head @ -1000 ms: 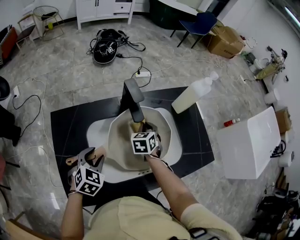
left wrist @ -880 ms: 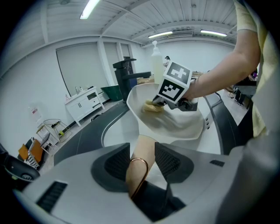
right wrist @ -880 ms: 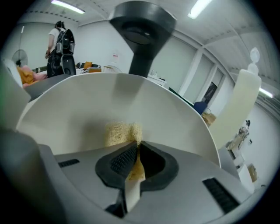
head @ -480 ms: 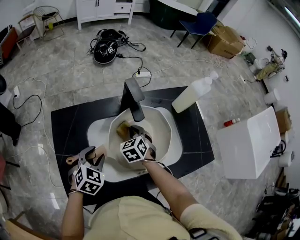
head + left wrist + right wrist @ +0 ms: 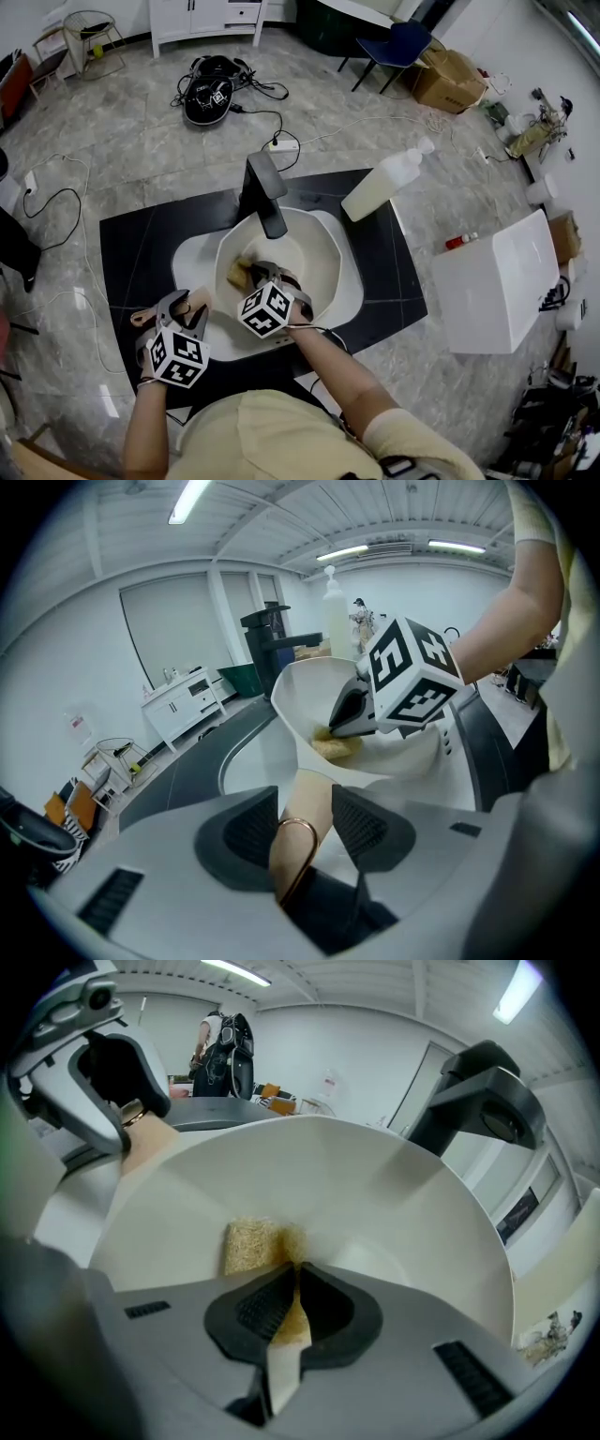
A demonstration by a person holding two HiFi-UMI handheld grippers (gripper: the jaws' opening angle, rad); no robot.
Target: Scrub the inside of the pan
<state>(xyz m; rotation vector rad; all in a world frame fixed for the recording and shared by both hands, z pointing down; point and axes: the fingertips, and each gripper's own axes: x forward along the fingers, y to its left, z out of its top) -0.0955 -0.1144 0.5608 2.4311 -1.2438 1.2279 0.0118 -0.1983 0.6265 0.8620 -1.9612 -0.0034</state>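
Note:
A cream pan point(image 5: 305, 251) sits tilted in the white sink point(image 5: 195, 261) below the black faucet point(image 5: 264, 191). My left gripper point(image 5: 187, 311) is shut on the pan's tan handle point(image 5: 305, 808), which carries a copper ring. My right gripper point(image 5: 257, 275) is inside the pan, shut on a yellow sponge point(image 5: 236, 274). The sponge point(image 5: 251, 1244) is pressed against the pan's inner wall point(image 5: 375, 1199) just past the right gripper's point(image 5: 292, 1290) fingertips. In the left gripper view, the sponge point(image 5: 336, 747) shows under the right gripper's marker cube point(image 5: 408, 667).
The sink is set in a black counter point(image 5: 131, 253). A white bottle point(image 5: 384, 184) lies at the counter's back right. A white box point(image 5: 495, 283) stands to the right, with a small red-capped item point(image 5: 462, 243) beside it. Cables and a black bag point(image 5: 211, 94) lie on the floor beyond.
My right gripper has carried the sponge from under the faucet toward the left, near side of the pan. The left gripper has kept its hold on the handle.

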